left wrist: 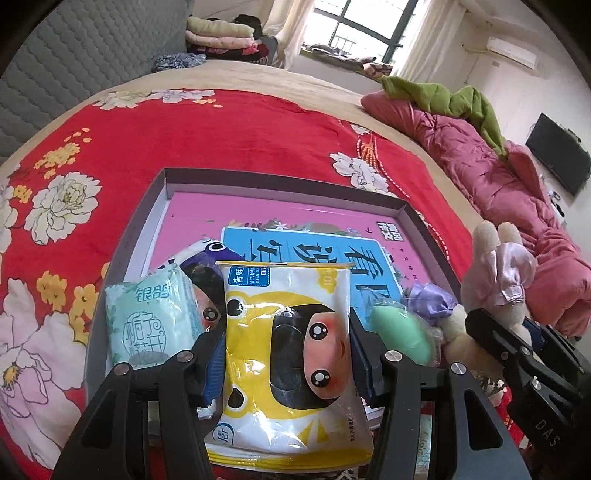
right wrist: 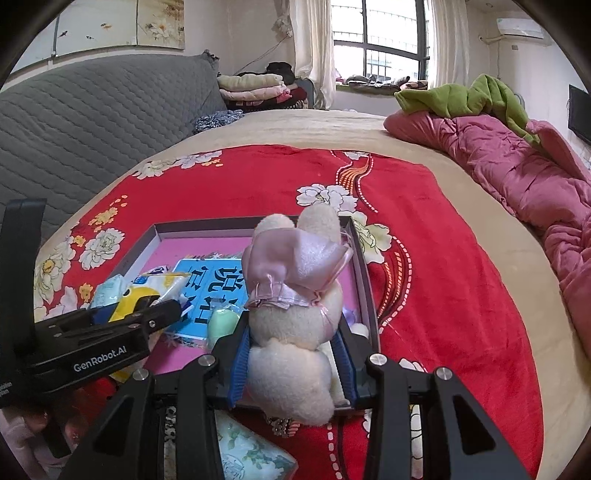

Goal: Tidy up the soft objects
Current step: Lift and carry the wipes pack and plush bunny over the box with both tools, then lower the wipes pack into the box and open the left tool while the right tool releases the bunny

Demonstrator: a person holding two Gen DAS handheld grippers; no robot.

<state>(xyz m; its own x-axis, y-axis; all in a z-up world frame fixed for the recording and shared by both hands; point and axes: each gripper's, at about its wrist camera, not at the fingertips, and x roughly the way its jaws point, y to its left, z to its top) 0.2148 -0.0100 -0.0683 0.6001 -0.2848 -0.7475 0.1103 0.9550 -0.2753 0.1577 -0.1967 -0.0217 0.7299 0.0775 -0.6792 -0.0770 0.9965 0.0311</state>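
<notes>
At lower centre, the left gripper (left wrist: pixel 286 349) pinches a yellow wipes pack (left wrist: pixel 291 332) over the shallow tray (left wrist: pixel 284 181), apparently to set it inside. The right gripper (right wrist: pixel 291 354) squeezes a plush rabbit (right wrist: pixel 295 306) above the tray's right end, likely for the same reason.

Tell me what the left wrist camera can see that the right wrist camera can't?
Only the left wrist view shows the cartoon face on the yellow wipes pack in the left tool, and the black screen's full front. Only the right wrist view shows the painted wall panel and a floral packet under the right tool. Both show the plush bunny, tray and green soap.
</notes>
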